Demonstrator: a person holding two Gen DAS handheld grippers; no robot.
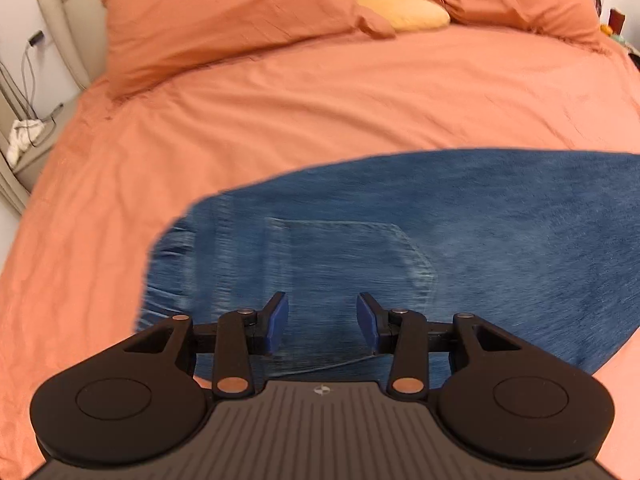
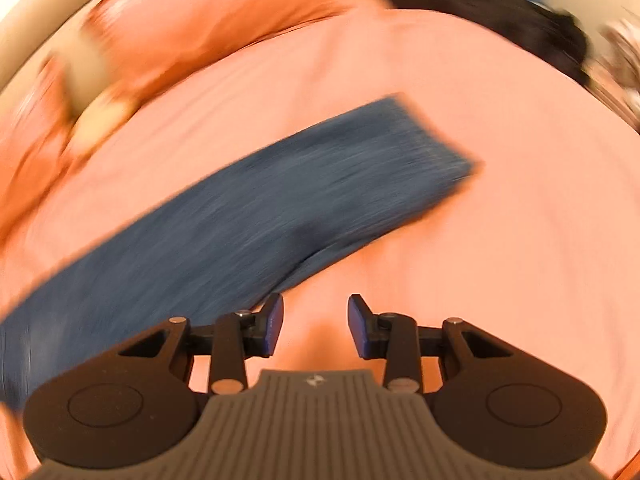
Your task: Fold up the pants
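Blue jeans [image 1: 400, 240] lie flat on an orange bedspread [image 1: 280, 112], legs laid together, a back pocket facing up. My left gripper [image 1: 322, 322] is open and empty, hovering over the waist end near the pocket. In the right wrist view, which is motion-blurred, the jeans' legs [image 2: 260, 208] stretch away to the hem at the upper right. My right gripper [image 2: 315, 326] is open and empty, just right of the near edge of the legs, over bare bedspread [image 2: 480, 260].
Two orange pillows [image 1: 224, 20] and a yellow cushion [image 1: 400, 4] lie at the head of the bed. A nightstand with cables and a white cloth [image 1: 20, 136] stands at the left. A dark item [image 2: 500, 16] lies at the bed's far edge.
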